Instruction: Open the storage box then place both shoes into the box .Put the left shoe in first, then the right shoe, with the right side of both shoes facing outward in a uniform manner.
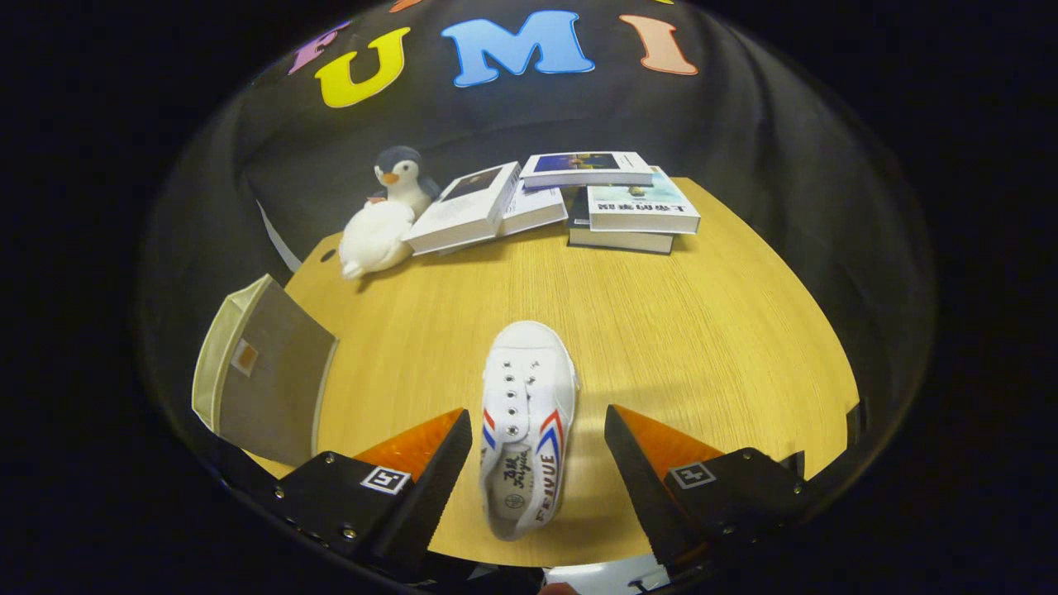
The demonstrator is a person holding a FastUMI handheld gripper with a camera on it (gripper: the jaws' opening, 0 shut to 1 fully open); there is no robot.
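Fingers of the gripper [537, 463] are being held wide apart around the white shoe [527, 426], not touching it. Left of the shoe, the box [264, 376] is standing open. No shoe is being packed yet; both are still waiting.

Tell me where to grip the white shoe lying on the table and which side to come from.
Grip the white shoe across its heel end, at the collar sides beside the opening. It lies flat on its sole, heel toward the gripper, toe pointing away, and the open fingers already straddle that narrow end without touching. Probably best to come from above and behind the heel.
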